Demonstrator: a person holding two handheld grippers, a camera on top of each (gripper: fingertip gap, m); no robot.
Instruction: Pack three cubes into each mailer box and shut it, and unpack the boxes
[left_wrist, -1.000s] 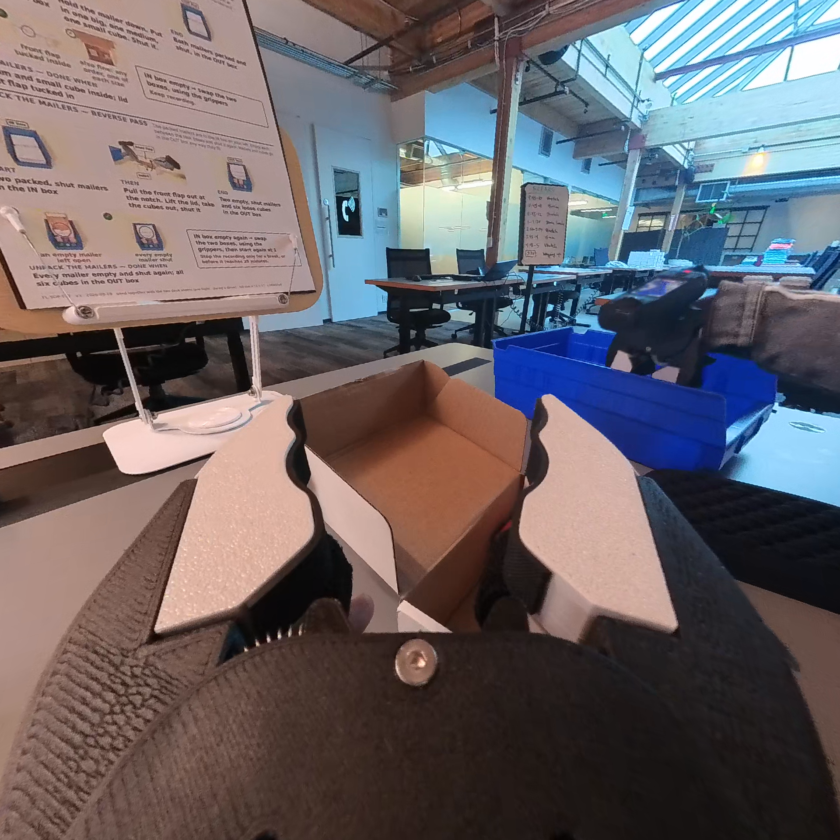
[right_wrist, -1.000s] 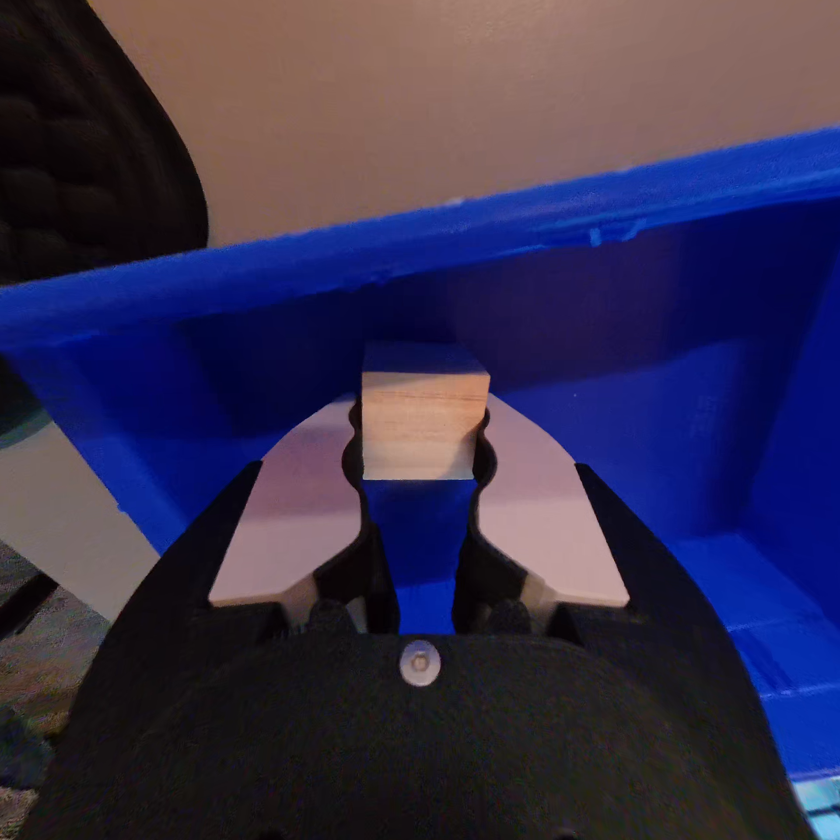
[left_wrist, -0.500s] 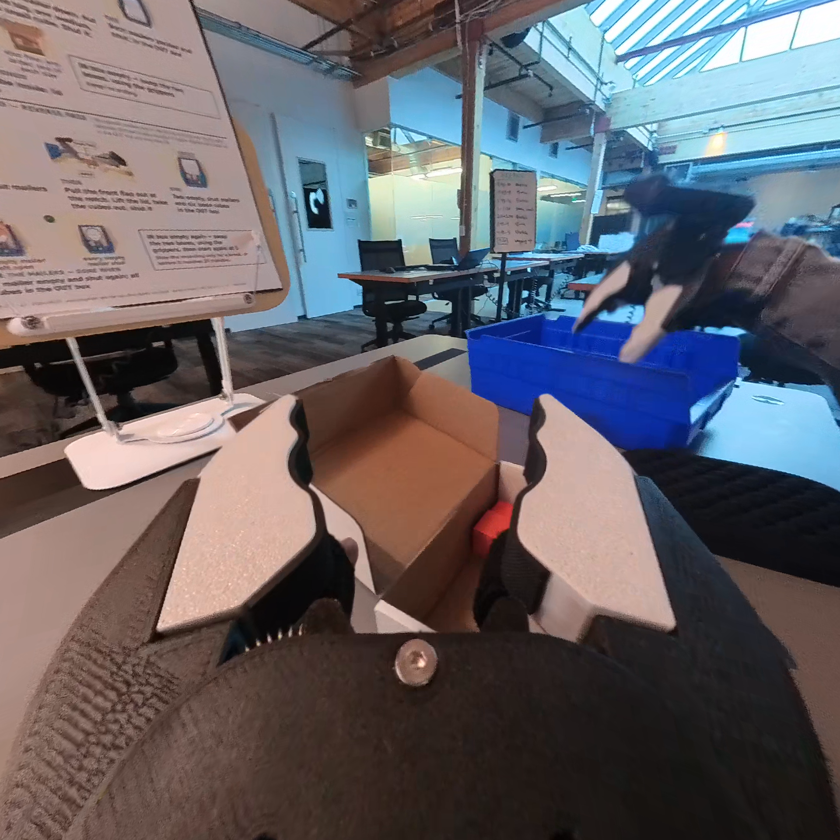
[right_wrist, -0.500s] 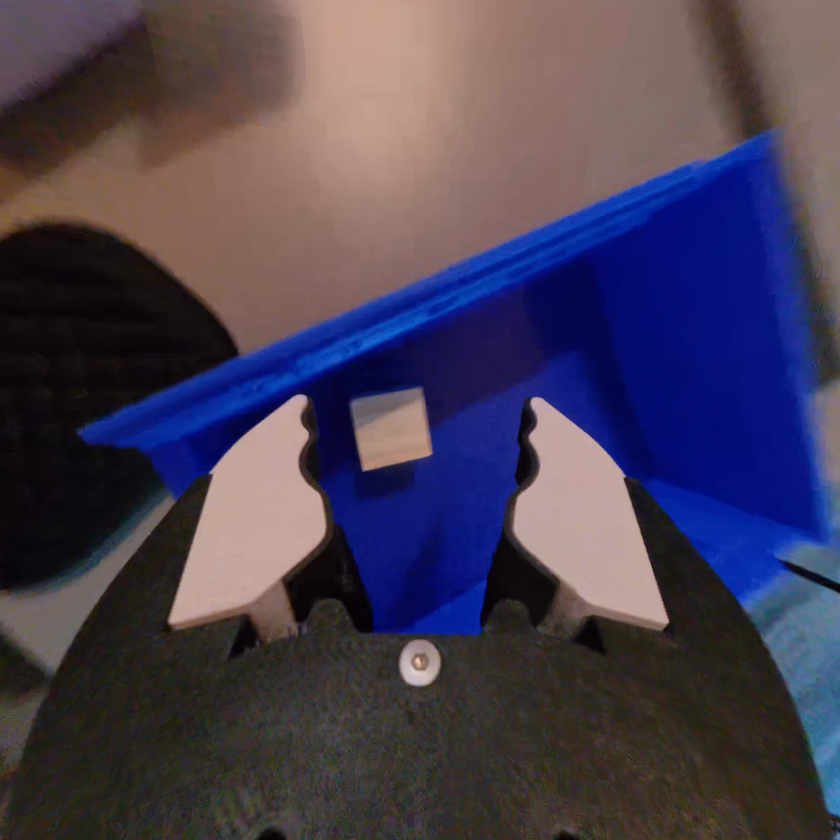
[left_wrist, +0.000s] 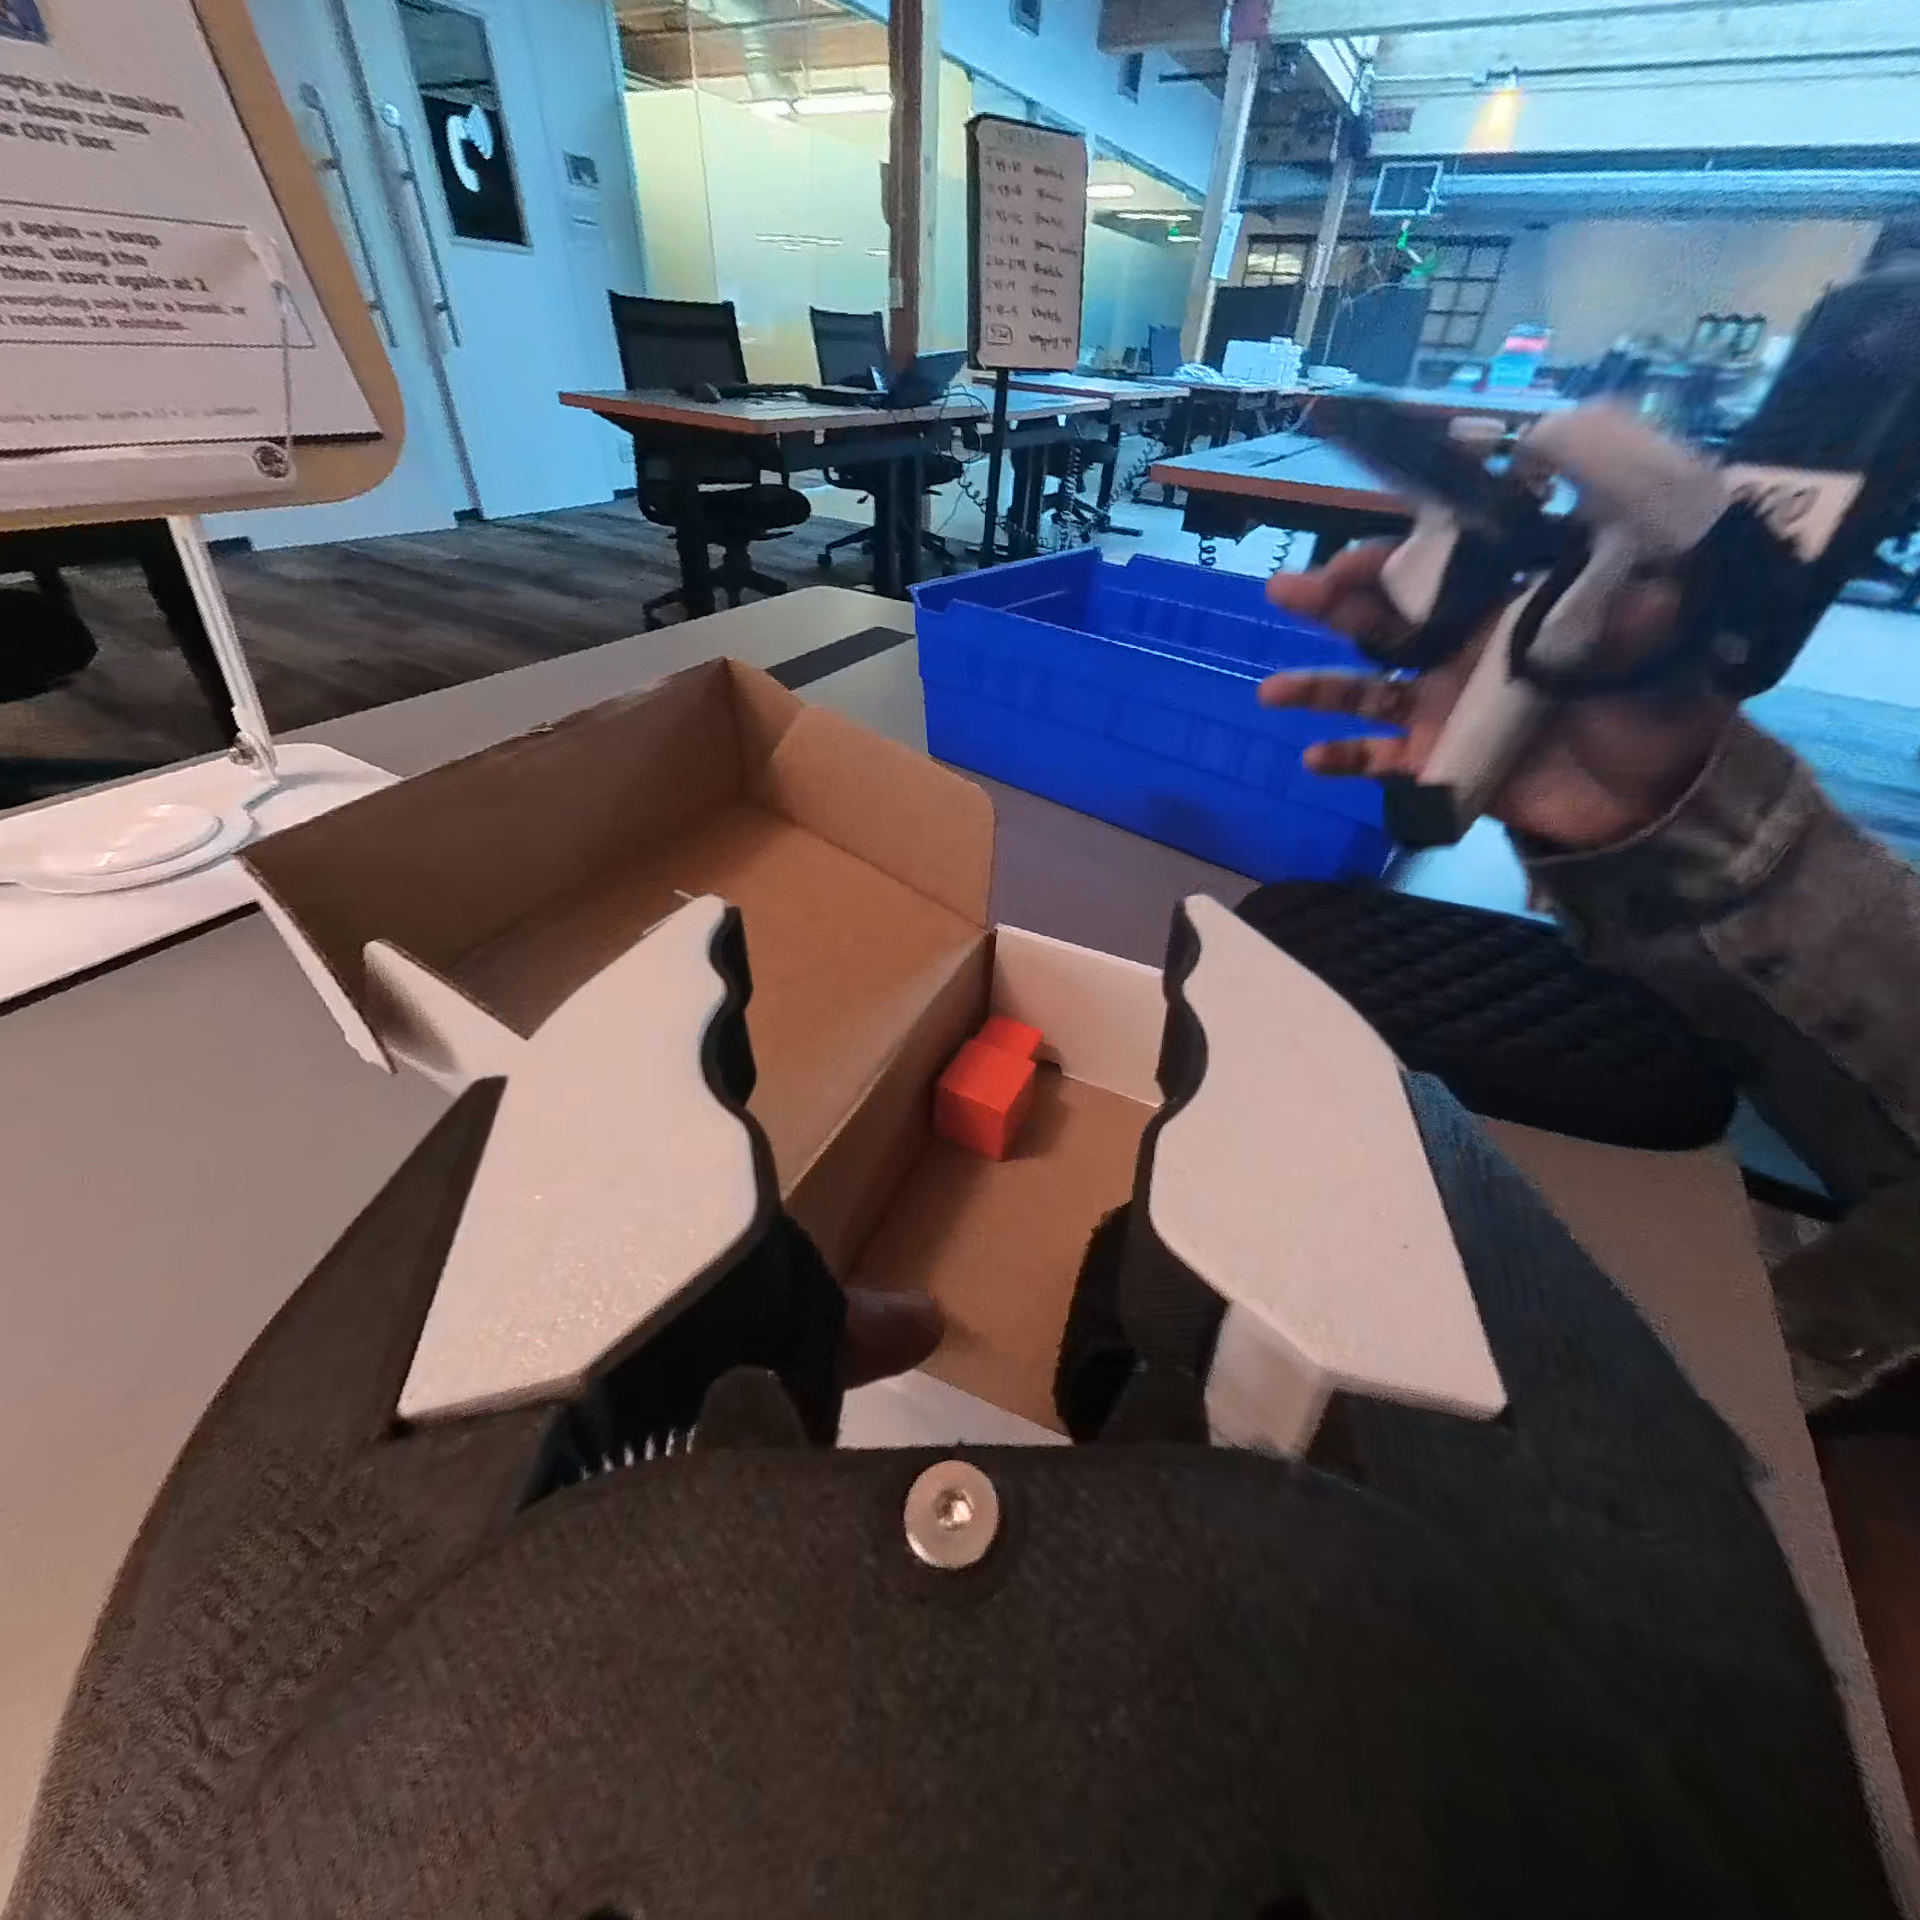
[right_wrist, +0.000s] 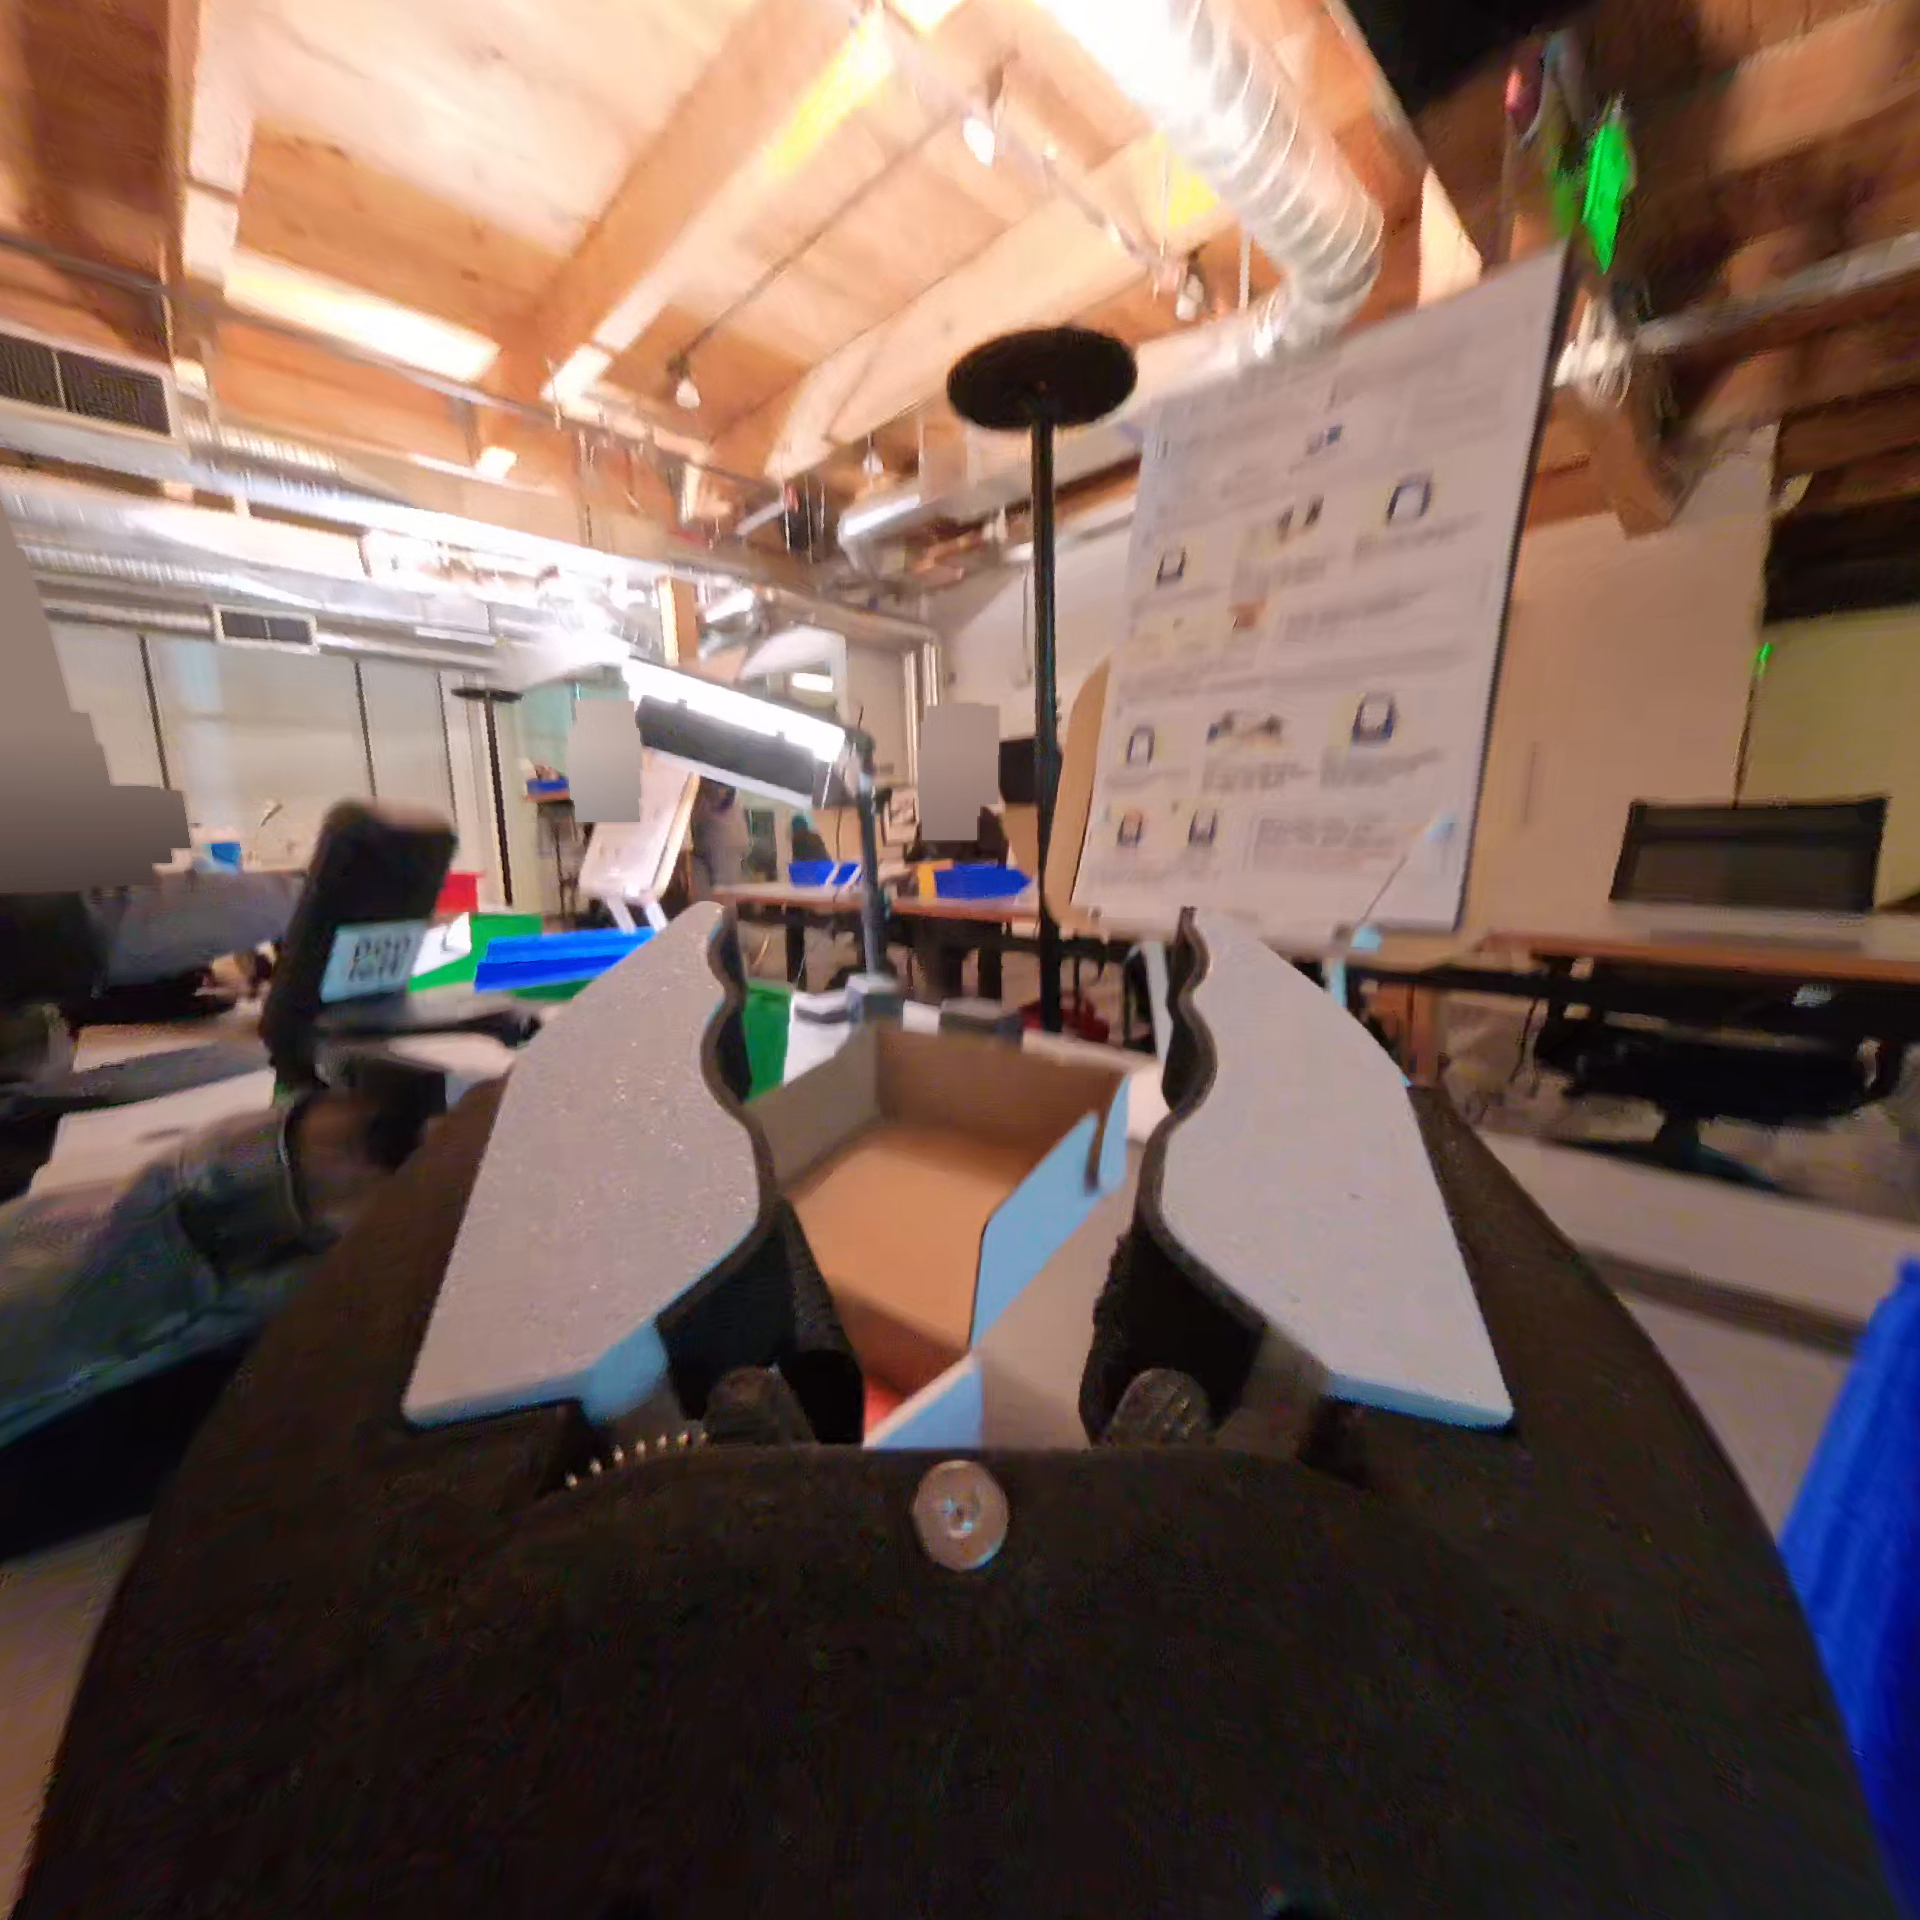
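Note:
An open cardboard mailer box (left_wrist: 1081, 1003) stands on the grey table, its lid (left_wrist: 623, 821) folded back to the left. Two red cubes (left_wrist: 982, 1101) lie inside by its far wall. My left gripper (left_wrist: 954, 935) is open and empty, hovering over the box's near edge. My right gripper (left_wrist: 1558, 582) shows blurred in the air above the blue bin, held in a hand. In the right wrist view my right gripper (right_wrist: 951, 935) is open and empty. The box (right_wrist: 914, 1195) lies below and between its fingers, with a bit of red (right_wrist: 883, 1392) showing.
A blue bin (left_wrist: 1122, 707) stands behind the box and also shows at the right edge of the right wrist view (right_wrist: 1870, 1558). A black mat (left_wrist: 1486, 1018) lies right of the box. An instruction board on a white stand (left_wrist: 156, 831) stands at the left.
My right gripper opened and left a wooden cube in the blue bin. It then rose and swung over toward the mailer box. My left gripper pulled back, so the red cubes show.

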